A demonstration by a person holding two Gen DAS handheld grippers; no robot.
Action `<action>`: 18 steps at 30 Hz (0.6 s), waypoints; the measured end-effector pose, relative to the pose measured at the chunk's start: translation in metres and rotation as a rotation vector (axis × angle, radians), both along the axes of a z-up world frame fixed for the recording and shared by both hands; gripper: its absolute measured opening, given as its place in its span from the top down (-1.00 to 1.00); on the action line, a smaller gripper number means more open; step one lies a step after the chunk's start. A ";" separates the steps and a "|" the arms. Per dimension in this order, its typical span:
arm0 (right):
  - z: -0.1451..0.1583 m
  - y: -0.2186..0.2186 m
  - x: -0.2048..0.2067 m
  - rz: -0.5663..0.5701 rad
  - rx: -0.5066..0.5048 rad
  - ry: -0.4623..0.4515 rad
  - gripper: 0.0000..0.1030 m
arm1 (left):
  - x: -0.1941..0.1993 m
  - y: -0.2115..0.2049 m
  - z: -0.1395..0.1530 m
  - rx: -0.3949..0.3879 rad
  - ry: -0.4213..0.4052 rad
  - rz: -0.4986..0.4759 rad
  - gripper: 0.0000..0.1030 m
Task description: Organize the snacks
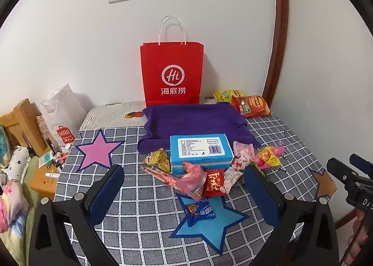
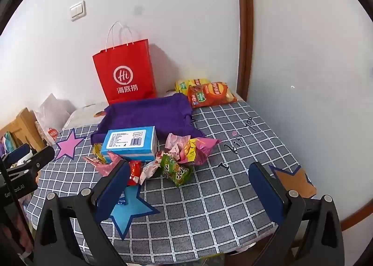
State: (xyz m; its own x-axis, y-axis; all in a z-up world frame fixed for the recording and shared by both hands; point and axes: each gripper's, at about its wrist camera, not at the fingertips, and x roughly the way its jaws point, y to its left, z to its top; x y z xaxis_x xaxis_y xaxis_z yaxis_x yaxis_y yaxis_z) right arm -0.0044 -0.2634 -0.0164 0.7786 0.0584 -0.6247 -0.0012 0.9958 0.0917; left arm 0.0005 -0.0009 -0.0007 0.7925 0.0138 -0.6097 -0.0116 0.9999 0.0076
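Several small snack packets [image 1: 205,177] lie heaped before a blue box [image 1: 200,151] on the checked table; the heap also shows in the right wrist view [image 2: 172,161]. A blue packet [image 1: 200,213] lies on the blue star. A purple cloth [image 1: 193,123] lies behind the box, a red paper bag [image 1: 171,74] stands at the wall, and chip bags [image 1: 251,105] lie at the back right. My left gripper [image 1: 184,182] is open above the front of the heap, empty. My right gripper [image 2: 188,179] is open and empty, right of the heap.
Pink [image 1: 96,151], blue [image 1: 209,224] and orange [image 2: 293,182] paper stars lie on the tablecloth. The wall runs behind and to the right. A cluttered bedside area with a white Miniso bag [image 1: 63,121] lies left of the table.
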 end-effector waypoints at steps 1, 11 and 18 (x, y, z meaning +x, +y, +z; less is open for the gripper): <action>-0.001 0.000 0.001 0.002 -0.001 0.002 -0.95 | 0.000 -0.001 0.000 0.003 0.001 -0.004 -1.00; 0.004 0.004 -0.001 -0.004 -0.022 0.003 -0.95 | -0.011 -0.004 0.005 -0.058 -0.019 0.007 -1.00; 0.003 0.001 -0.002 0.005 -0.012 0.006 -0.95 | -0.011 0.009 0.007 -0.076 -0.034 0.016 -0.99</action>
State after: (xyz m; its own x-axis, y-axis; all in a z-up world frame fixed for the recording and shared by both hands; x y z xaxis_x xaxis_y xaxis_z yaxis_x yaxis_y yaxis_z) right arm -0.0063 -0.2620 -0.0133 0.7746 0.0551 -0.6301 -0.0060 0.9968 0.0799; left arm -0.0109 0.0083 0.0063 0.8131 -0.0182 -0.5818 -0.0268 0.9973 -0.0686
